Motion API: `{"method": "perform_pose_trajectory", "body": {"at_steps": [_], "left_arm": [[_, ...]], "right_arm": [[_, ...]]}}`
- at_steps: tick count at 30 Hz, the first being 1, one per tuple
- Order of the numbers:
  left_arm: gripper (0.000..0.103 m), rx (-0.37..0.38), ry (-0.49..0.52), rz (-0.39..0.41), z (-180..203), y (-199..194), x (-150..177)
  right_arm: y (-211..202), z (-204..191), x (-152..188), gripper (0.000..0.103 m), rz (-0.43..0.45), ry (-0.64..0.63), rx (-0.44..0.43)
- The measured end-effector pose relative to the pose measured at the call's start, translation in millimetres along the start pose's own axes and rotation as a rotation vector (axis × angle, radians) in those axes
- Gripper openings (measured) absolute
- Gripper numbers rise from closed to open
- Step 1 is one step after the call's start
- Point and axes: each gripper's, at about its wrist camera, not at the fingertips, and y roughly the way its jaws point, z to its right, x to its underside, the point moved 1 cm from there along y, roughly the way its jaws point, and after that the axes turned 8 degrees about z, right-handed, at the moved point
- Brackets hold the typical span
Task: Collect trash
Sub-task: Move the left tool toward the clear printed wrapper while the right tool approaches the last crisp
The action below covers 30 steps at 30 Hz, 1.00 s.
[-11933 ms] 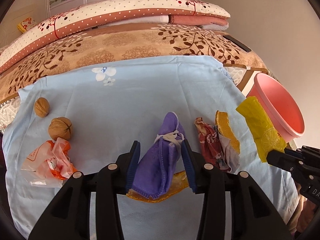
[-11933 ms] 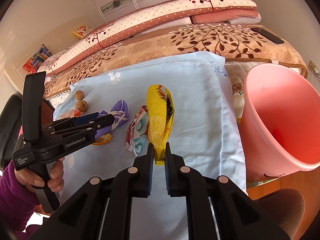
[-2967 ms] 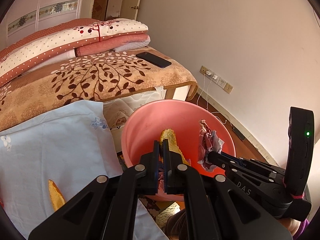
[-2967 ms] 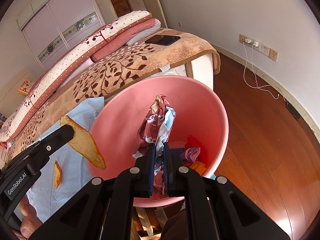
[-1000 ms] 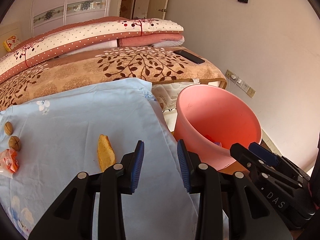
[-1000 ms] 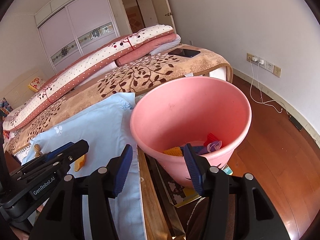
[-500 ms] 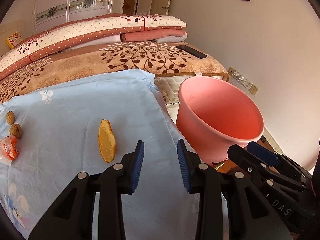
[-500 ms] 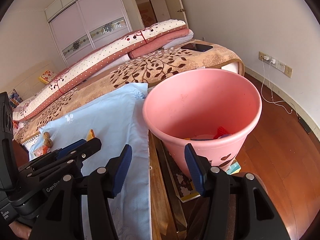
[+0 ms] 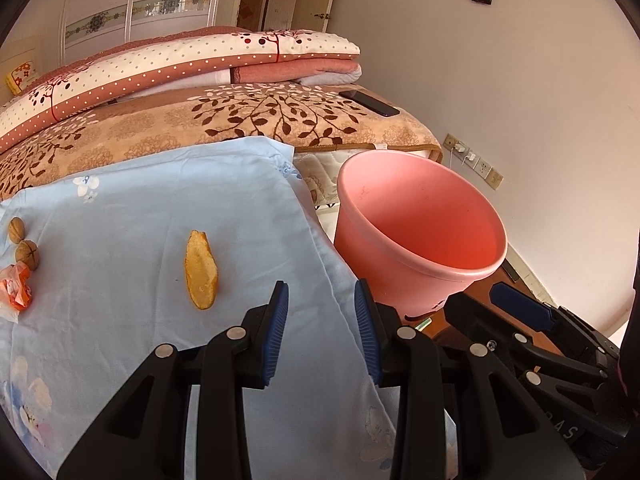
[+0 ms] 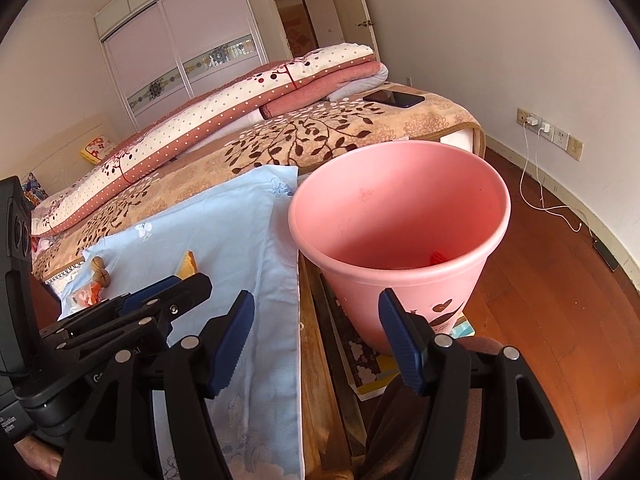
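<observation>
on blue cloth [image 9: 132, 216], orange peel [image 9: 201, 276], walnuts [image 9: 27, 254], pink bin [image 9: 416, 228] beside bed [image 9: 256, 116]

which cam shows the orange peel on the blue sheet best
The left wrist view: the orange peel lies whole and unobstructed on the blue sheet. In the right wrist view only its tip shows above the left gripper.

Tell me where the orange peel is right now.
In the left wrist view the orange peel lies on the light blue sheet, left of the pink bucket and right of the two walnuts.
</observation>
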Motion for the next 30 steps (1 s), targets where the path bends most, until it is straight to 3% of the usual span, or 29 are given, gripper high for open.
{"method": "perform_pose_trajectory", "body": {"at_steps": [6, 12, 30], "left_arm": [[0.035, -0.022, -0.014, 0.034, -8, -14, 0], [0.035, -0.104, 0.025, 0.057, -12, -27, 0], [0.035, -0.164, -0.027, 0.140, -47, -55, -4]], "right_arm": [[-8, -13, -1, 0.068, 0.019, -0.036, -0.003], [-11, -24, 0, 0.073, 0.018, -0.048, -0.008], [-18, -61, -1, 0.085, 0.046, -0.124, -0.081]]}}
